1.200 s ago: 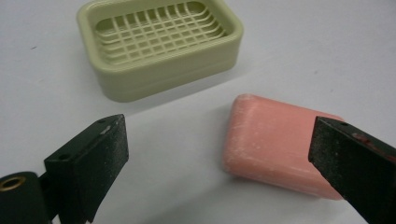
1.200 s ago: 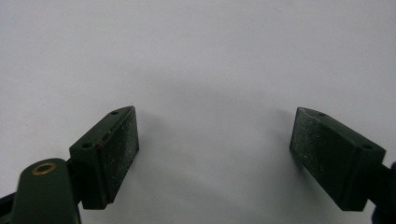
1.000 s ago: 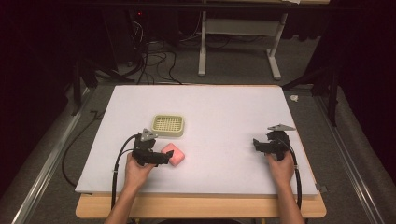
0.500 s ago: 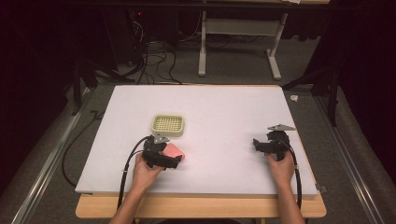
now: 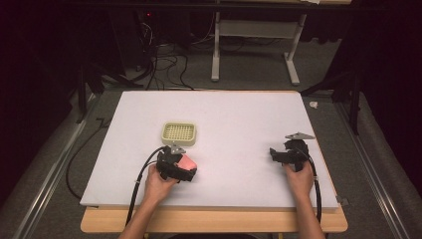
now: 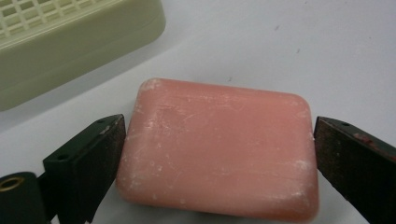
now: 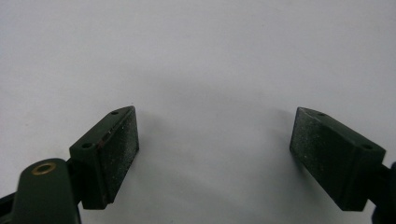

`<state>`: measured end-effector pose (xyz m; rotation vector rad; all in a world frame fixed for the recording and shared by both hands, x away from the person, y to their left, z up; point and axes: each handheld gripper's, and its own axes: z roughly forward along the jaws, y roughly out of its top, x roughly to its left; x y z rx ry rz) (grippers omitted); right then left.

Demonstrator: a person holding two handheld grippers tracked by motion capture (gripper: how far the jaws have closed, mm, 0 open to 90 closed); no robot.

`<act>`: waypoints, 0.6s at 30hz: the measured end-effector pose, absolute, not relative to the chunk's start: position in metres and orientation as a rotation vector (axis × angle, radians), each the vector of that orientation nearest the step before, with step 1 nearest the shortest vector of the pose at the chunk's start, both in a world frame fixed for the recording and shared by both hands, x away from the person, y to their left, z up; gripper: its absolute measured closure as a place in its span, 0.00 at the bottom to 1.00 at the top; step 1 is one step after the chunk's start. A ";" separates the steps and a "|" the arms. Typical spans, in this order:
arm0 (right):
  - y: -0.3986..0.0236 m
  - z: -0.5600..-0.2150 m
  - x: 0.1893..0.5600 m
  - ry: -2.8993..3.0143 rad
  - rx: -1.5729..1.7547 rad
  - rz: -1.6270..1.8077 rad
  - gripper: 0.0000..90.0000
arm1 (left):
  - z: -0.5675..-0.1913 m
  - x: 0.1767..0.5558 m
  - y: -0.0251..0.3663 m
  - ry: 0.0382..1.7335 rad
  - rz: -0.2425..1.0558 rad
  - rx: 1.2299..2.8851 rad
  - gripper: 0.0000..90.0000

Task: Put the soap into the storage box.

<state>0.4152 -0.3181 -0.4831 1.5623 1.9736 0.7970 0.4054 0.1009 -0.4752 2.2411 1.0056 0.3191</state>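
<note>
- my left gripper (image 6: 215, 158) has its jaws spread wide around the pink soap bar (image 6: 217, 147); the left finger (image 6: 88, 161) sits right at the bar's short end, maybe just touching, and the right finger (image 6: 357, 163) stands just off the other end, so i am straddling it, not clamping it
- my right gripper (image 7: 215, 158) is wide too, with nothing between its jaws but bare white table (image 7: 210, 56); in the high view it rests well off to the right of the soap (image 5: 291, 157)
- the soap lies flat on the table between my left fingers, seen in the high view as a pink patch at my left gripper (image 5: 186, 163)
- risk, as i judge it: the bar looks smooth with rounded edges, and i am gripping along its long axis; if i close off-centre or too hard it could squirt out or pivot
- the bar also sits low, so my pads may catch only its upper edge and lose it on the lift
- the cream soap dish (image 6: 70, 42) sits just beyond my left finger, up and to the left; its slotted grid top shows nothing lying on it, though i see just a corner here
- from above the dish (image 5: 179, 133) looks empty, and swinging carelessly could knock it
</note>
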 end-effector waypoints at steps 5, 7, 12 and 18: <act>-0.318 -0.483 0.415 1.974 1.562 0.797 0.18 | -0.477 0.406 0.099 1.007 0.320 2.253 0.07; -0.318 -0.483 0.415 1.973 1.562 0.797 0.18 | -0.477 0.406 0.099 1.011 0.324 2.252 0.08; -0.318 -0.483 0.415 1.974 1.562 0.797 0.18 | -0.478 0.405 0.100 1.021 0.333 2.246 0.13; -0.318 -0.483 0.415 1.974 1.561 0.796 0.18 | -0.478 0.404 0.101 1.021 0.340 2.245 0.15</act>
